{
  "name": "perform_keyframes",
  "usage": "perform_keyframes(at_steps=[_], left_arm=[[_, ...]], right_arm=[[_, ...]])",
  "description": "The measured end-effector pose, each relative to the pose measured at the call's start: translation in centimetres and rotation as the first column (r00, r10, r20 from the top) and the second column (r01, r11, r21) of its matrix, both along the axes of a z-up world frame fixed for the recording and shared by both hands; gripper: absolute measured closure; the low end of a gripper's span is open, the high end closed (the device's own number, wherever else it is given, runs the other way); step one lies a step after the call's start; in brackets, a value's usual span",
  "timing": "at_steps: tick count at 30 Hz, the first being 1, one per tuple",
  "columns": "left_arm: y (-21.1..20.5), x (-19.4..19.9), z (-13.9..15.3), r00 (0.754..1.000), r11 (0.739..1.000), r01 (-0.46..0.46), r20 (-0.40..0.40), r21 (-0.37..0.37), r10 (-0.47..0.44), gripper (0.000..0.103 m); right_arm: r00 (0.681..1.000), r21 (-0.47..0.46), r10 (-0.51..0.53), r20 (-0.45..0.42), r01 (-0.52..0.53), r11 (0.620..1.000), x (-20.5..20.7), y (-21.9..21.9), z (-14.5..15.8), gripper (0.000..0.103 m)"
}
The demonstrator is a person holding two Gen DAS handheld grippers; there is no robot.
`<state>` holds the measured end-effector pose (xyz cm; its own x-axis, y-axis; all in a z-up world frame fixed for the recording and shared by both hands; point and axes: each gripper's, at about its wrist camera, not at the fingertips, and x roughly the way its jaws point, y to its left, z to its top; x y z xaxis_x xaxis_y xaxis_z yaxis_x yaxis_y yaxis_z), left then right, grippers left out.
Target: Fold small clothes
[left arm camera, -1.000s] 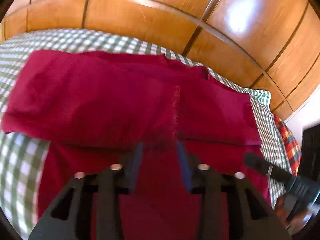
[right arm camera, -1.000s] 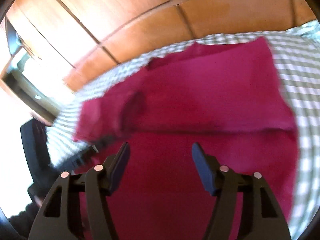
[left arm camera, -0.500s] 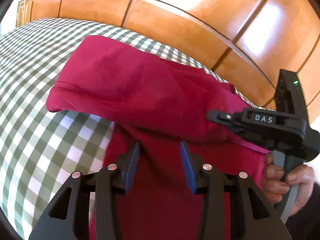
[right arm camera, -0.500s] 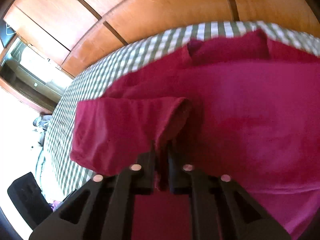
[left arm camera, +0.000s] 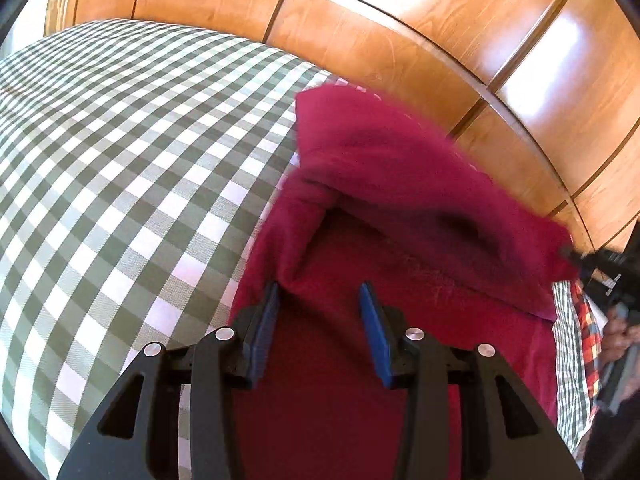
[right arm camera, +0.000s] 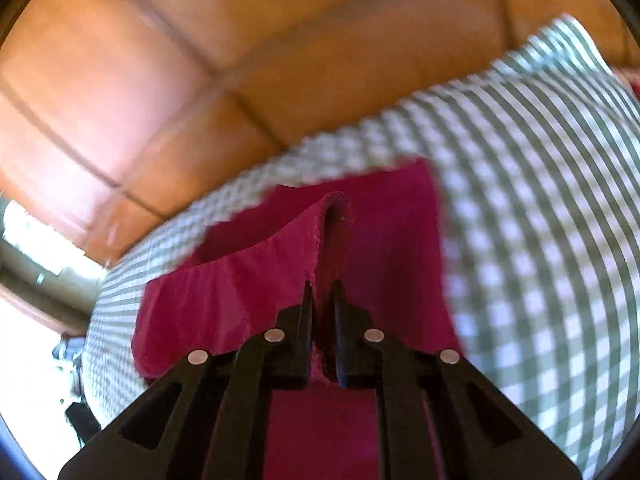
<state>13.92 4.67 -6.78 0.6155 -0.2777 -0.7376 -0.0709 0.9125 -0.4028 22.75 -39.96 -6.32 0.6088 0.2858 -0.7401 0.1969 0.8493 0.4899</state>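
A dark red garment lies on the checked bedspread, with one flap raised off the lower layer. My left gripper hovers over the near part of the garment. Its blue pads stand apart, and the left pad touches a ridge of cloth. My right gripper is shut on the hemmed edge of the red garment and holds that flap up. In the left wrist view the right gripper shows at the right edge, blurred, pinching the flap's corner, with a hand below it.
The green-and-white checked bedspread spreads wide to the left of the garment. A wooden panelled wall runs along the far side of the bed. A red plaid cloth lies at the bed's right edge.
My right gripper went from open to shut on the garment's edge and has drawn the flap up and across. The left gripper has shifted and rolled, its gap unchanged, and more bedspread shows.
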Motion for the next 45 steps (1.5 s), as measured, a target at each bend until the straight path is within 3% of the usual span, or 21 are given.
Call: perform_keyframes(at_steps=[2, 5, 9, 14, 19, 23, 24, 25, 27, 31, 36, 38, 40, 41, 45], left_arm=[[0.0, 0.2, 0.1, 1.000, 1.000, 0.000, -0.008, 0.022, 0.000, 0.062], [0.2, 0.3, 0.4, 1.000, 0.998, -0.013, -0.019, 0.061, 0.014, 0.062], [0.9, 0.1, 1.1, 0.999, 0.999, -0.024, -0.031, 0.043, 0.026, 0.062], [1.2, -0.5, 4.1, 0.999, 1.000, -0.015, 0.048, 0.006, 0.015, 0.062], [-0.4, 0.5, 6.6, 0.992, 0.998, 0.030, 0.122, 0.048, -0.035, 0.062], [-2.2, 3.5, 4.1, 0.999, 0.992, 0.046, 0.000, 0.117, -0.046, 0.062], [-2.4, 3.9, 3.4, 0.999, 0.991, 0.048, -0.029, 0.127, -0.045, 0.062], [-2.5, 4.2, 2.5, 0.997, 0.988, 0.055, -0.063, 0.144, -0.046, 0.062], [-2.3, 3.8, 2.3, 0.997, 0.988, 0.056, -0.058, 0.143, -0.048, 0.062], [-1.2, 2.8, 4.6, 0.998, 0.997, 0.040, 0.039, 0.071, -0.043, 0.062], [-0.8, 4.8, 7.2, 0.995, 0.999, 0.011, 0.094, 0.047, -0.016, 0.062], [-0.2, 7.1, 6.9, 0.999, 0.998, -0.012, 0.054, 0.055, 0.009, 0.062], [1.2, 9.1, 5.9, 0.998, 0.998, -0.067, -0.005, 0.013, 0.067, 0.045], [1.9, 10.0, 5.4, 0.996, 0.996, -0.083, -0.025, -0.018, 0.083, 0.042], [3.5, 12.9, 3.4, 0.991, 0.989, -0.099, -0.096, -0.105, 0.089, 0.042]], right_arm=[[0.999, 0.021, -0.007, -0.038, 0.008, 1.000, 0.0, -1.1, -1.7, 0.095], [0.999, -0.028, -0.006, -0.041, 0.005, 1.000, -0.2, -0.4, -2.3, 0.095], [1.000, -0.029, -0.008, -0.020, 0.007, 1.000, 0.0, -0.3, -2.5, 0.095], [1.000, -0.035, -0.005, -0.021, 0.005, 0.999, -0.7, -1.2, -2.1, 0.095], [1.000, -0.075, 0.010, 0.004, -0.010, 0.997, -2.1, -1.5, -0.7, 0.095], [0.999, -0.117, 0.015, -0.049, -0.021, 0.993, -2.2, -2.0, -2.3, 0.090], [0.999, -0.120, 0.016, -0.041, -0.020, 0.993, -2.5, -2.0, -2.0, 0.086], [1.000, -0.137, 0.012, -0.028, -0.015, 0.990, -2.9, -2.0, -1.5, 0.070], [1.000, -0.205, -0.024, 0.007, 0.025, 0.978, -4.0, -2.1, -0.1, 0.031], [0.992, -0.255, 0.030, 0.123, 0.002, 0.967, -5.7, -0.5, 3.1, 0.037], [0.976, -0.313, 0.161, 0.146, -0.109, 0.943, -4.6, 4.1, 3.7, 0.037], [0.976, -0.356, 0.176, 0.130, -0.119, 0.927, -3.6, 5.7, 3.2, 0.037], [0.978, -0.383, 0.179, 0.112, -0.123, 0.915, -2.8, 6.1, 2.3, 0.037], [0.979, -0.405, 0.174, 0.103, -0.119, 0.907, -2.5, 6.2, 1.8, 0.037], [0.986, -0.442, 0.154, 0.068, -0.109, 0.890, -2.1, 5.8, -0.3, 0.037]])
